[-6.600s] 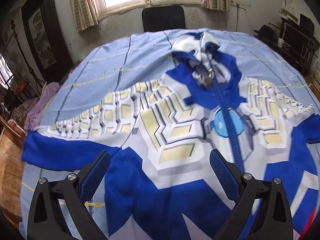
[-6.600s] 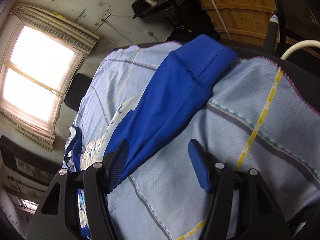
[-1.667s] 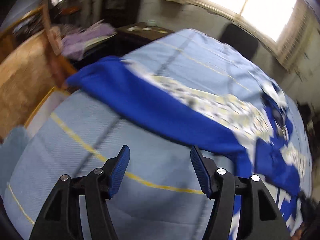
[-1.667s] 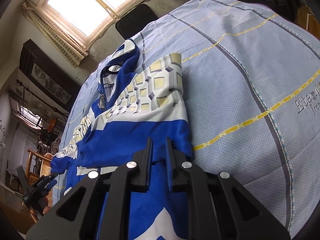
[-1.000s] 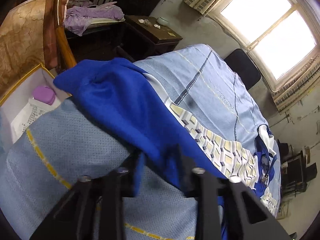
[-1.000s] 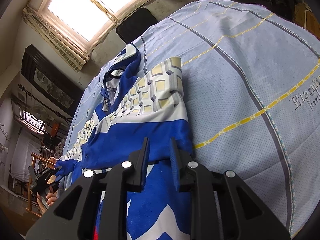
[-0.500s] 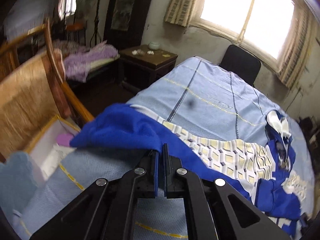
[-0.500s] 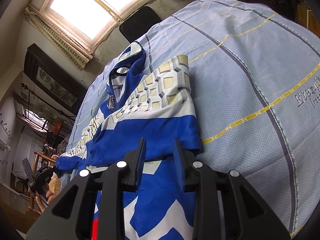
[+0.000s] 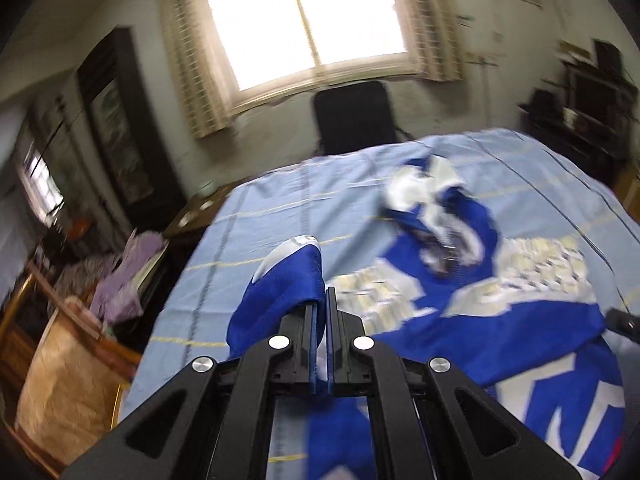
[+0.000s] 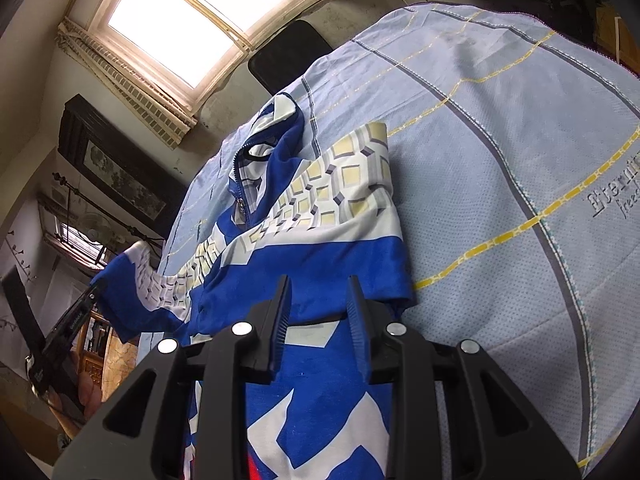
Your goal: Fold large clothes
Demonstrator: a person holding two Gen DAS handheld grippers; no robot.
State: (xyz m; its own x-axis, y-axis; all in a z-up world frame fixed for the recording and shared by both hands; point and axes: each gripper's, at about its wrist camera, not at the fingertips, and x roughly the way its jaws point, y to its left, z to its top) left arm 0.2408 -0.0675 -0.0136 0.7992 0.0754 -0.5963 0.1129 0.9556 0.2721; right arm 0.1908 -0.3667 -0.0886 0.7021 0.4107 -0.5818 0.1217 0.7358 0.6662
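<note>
Daylight from the window [image 9: 304,20] fell across the bed's pale blue sheet [image 10: 500,128], where the zip jacket [image 10: 320,216] lay spread toward the left edge, one sleeve [image 9: 288,284] lifted clear and pinched tight in my left gripper [image 9: 320,308]. My right gripper [image 10: 316,296] hung over the hem with its jaws parted, pressing nothing. I judged that the slippery sleeve could slide from that thin pinch, or drag the unpinned body askew and crease the fold.

light-blue bedspread with yellow and grey lines [image 10: 500,128] | black chair back [image 9: 354,116] under bright curtained window [image 9: 304,20] | purple cloth heap [image 9: 120,280] far left | dark framed picture [image 10: 116,168] on wall
</note>
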